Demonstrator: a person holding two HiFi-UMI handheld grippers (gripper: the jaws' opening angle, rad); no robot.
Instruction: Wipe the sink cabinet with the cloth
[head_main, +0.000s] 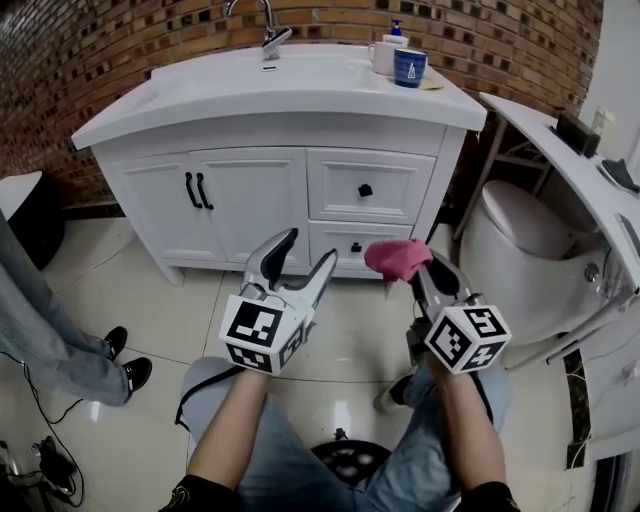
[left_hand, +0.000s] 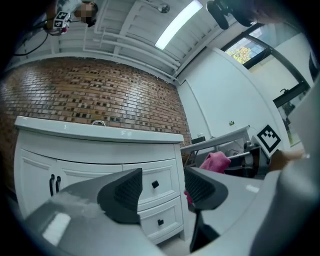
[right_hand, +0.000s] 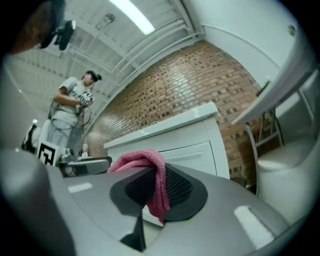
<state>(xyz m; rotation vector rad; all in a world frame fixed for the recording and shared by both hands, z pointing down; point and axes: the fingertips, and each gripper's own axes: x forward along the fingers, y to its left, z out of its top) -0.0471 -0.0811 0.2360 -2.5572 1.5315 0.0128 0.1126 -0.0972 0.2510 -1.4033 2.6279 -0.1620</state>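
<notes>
I have the pink cloth (head_main: 397, 257) pinched in my right gripper's (head_main: 416, 272) closed jaws, raised near the sink cabinet (head_main: 250, 200), presumably to start on its drawers, while my left gripper (head_main: 306, 254) hangs alongside (jaws apart, empty).

cloth (head_main: 393, 256) in R gripper (head_main: 419, 270), cabinet (head_main: 250, 200) ahead

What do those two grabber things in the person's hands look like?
The left gripper and the right gripper both have light grey, pointed jaws lined with black ribbed pads. Each carries a white cube printed with black square patterns. The person's forearms are bare below dark sleeves.
</notes>
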